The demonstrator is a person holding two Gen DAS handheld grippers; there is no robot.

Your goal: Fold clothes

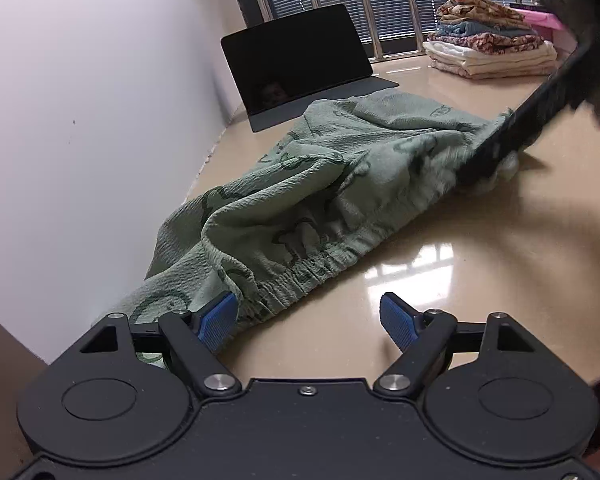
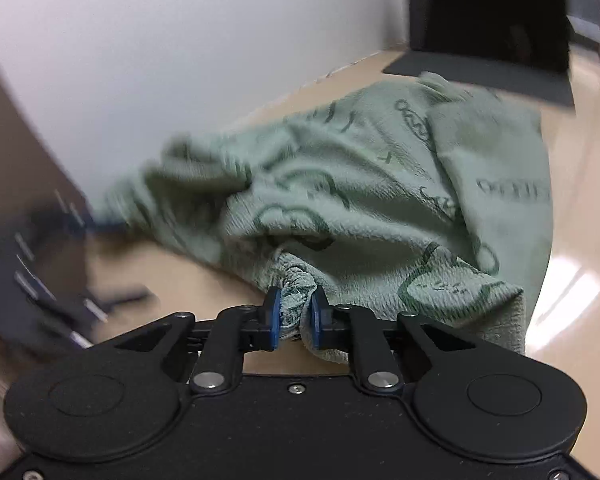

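Note:
A green patterned garment (image 1: 312, 184) with an elastic waistband lies crumpled on the beige table (image 1: 480, 272). My left gripper (image 1: 308, 320) is open at the garment's near end; its left pad touches the waistband edge and nothing is between the pads. My right gripper (image 2: 294, 318) is shut on a bunched part of the garment's waistband (image 2: 296, 296). In the left wrist view the right gripper (image 1: 496, 152) reaches in from the upper right onto the garment's far end. In the right wrist view the left gripper (image 2: 40, 272) shows blurred at the left.
A dark tablet on a stand (image 1: 296, 64) stands behind the garment near the white wall (image 1: 80, 100). A stack of folded clothes (image 1: 488, 40) sits at the back right by the window blinds. A pink box (image 1: 548, 20) is behind the stack.

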